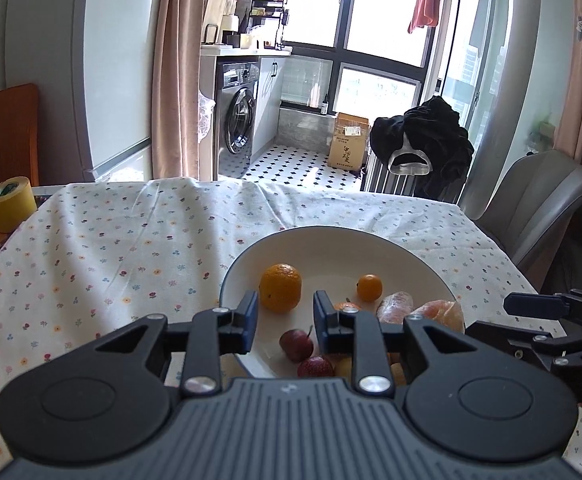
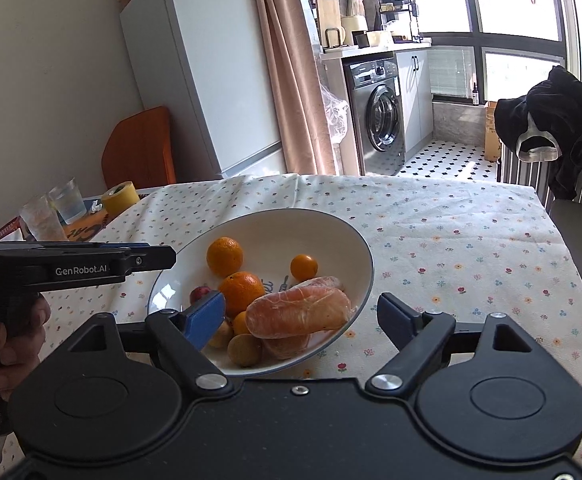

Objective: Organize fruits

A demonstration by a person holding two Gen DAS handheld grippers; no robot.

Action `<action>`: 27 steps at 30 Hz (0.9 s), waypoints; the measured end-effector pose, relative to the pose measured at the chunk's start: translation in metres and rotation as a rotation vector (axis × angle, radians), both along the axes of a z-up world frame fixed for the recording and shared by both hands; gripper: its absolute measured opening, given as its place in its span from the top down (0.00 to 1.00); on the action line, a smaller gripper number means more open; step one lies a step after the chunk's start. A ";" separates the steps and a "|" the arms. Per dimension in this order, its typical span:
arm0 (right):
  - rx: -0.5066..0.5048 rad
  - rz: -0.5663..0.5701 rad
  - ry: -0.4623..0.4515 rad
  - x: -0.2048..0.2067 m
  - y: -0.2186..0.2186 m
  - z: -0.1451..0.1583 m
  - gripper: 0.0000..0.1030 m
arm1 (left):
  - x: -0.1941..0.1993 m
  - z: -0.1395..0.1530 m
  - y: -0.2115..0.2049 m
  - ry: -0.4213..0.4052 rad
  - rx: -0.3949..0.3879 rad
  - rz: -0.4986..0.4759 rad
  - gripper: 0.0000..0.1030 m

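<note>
A white bowl on the flowered cloth holds an orange, a second orange, a small kumquat, peeled citrus segments, red plums and small brown fruits. My left gripper is open over the bowl's near rim, nothing between its fingers. My right gripper stands open wide, straddling the peeled segments from the bowl's near side without touching them. The left gripper also shows at the left of the right wrist view.
A yellow tape roll and two glasses stand at the table's left edge. A grey chair sits at the right side. A hand holds the left tool. Bare cloth lies left of the bowl.
</note>
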State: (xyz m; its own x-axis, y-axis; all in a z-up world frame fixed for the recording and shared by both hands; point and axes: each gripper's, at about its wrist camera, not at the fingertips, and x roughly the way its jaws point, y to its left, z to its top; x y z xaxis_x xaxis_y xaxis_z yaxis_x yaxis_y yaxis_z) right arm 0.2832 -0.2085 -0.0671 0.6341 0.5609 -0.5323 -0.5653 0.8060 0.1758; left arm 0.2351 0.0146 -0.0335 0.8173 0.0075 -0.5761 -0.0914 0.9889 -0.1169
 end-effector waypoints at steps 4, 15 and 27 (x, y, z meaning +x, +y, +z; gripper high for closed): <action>-0.005 0.001 0.009 -0.002 0.001 -0.004 0.19 | -0.006 -0.001 0.003 0.015 -0.004 0.010 0.67; 0.004 0.012 0.000 -0.019 0.001 -0.001 0.14 | -0.030 0.003 0.008 0.013 -0.009 0.026 0.50; 0.014 0.008 -0.023 -0.039 -0.001 0.006 0.09 | -0.059 0.009 0.012 0.011 -0.008 0.059 0.24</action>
State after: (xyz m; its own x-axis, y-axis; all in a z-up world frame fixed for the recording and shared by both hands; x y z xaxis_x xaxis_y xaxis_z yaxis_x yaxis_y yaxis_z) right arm 0.2437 -0.2094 -0.0612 0.6417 0.5734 -0.5094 -0.5760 0.7988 0.1737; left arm 0.1758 0.0268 -0.0248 0.8094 0.0515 -0.5850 -0.1513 0.9808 -0.1230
